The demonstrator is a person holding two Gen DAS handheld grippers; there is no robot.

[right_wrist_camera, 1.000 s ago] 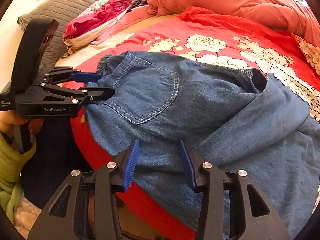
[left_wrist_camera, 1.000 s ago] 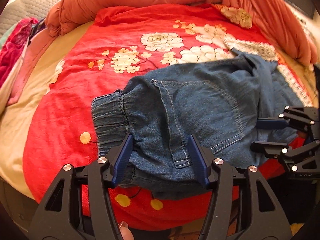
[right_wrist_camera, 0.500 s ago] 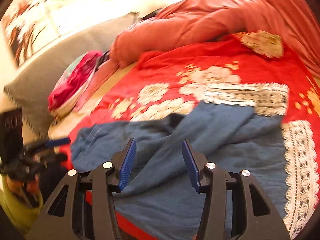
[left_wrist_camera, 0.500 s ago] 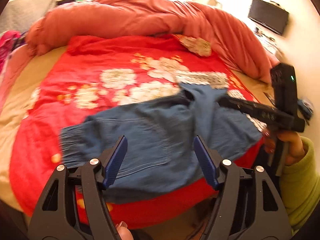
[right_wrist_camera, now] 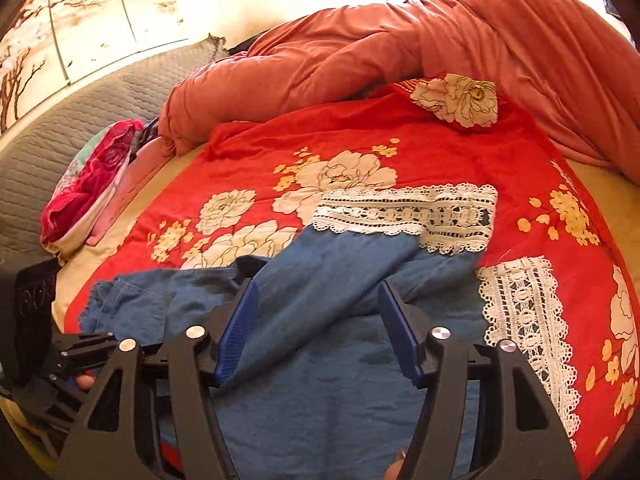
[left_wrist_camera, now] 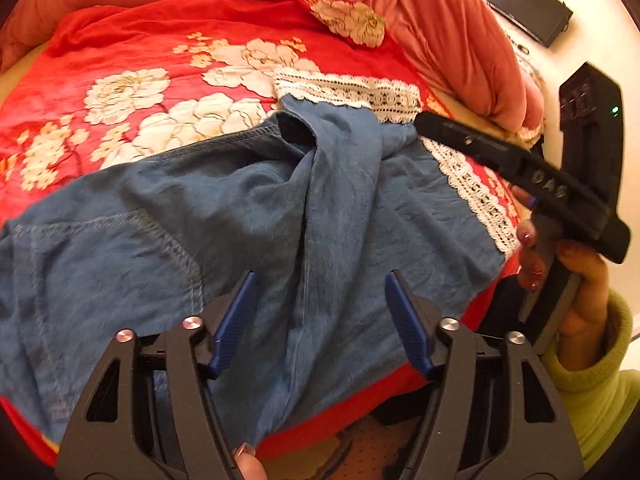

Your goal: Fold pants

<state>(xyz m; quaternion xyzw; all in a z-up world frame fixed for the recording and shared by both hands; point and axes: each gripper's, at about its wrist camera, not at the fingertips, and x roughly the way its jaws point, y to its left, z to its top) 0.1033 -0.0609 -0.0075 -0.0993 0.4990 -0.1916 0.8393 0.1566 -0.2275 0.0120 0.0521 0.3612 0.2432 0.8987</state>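
Note:
Blue denim pants [left_wrist_camera: 248, 216] with white lace hems [left_wrist_camera: 352, 92] lie crumpled on a red flowered bedspread [left_wrist_camera: 140, 60]. One leg crosses over the other in the right wrist view [right_wrist_camera: 332, 280]. My left gripper [left_wrist_camera: 320, 308] is open and empty, above the pants near the bed's front edge. My right gripper [right_wrist_camera: 318, 320] is open and empty, above the crossed legs. The right gripper's body [left_wrist_camera: 520, 168] shows at the right of the left wrist view, its tips hidden. The left gripper [right_wrist_camera: 68, 356] shows at the lower left of the right wrist view.
A bunched salmon duvet [right_wrist_camera: 360, 52] lies along the back and right of the bed. A pink and red pile of clothes [right_wrist_camera: 92, 180] sits at the left by a grey quilted headboard [right_wrist_camera: 60, 148]. A dark screen [left_wrist_camera: 524, 4] hangs on the far wall.
Both grippers have left the waistband area and moved right along the pants toward the legs. The pants lie where they were. Both grippers stay open and empty.

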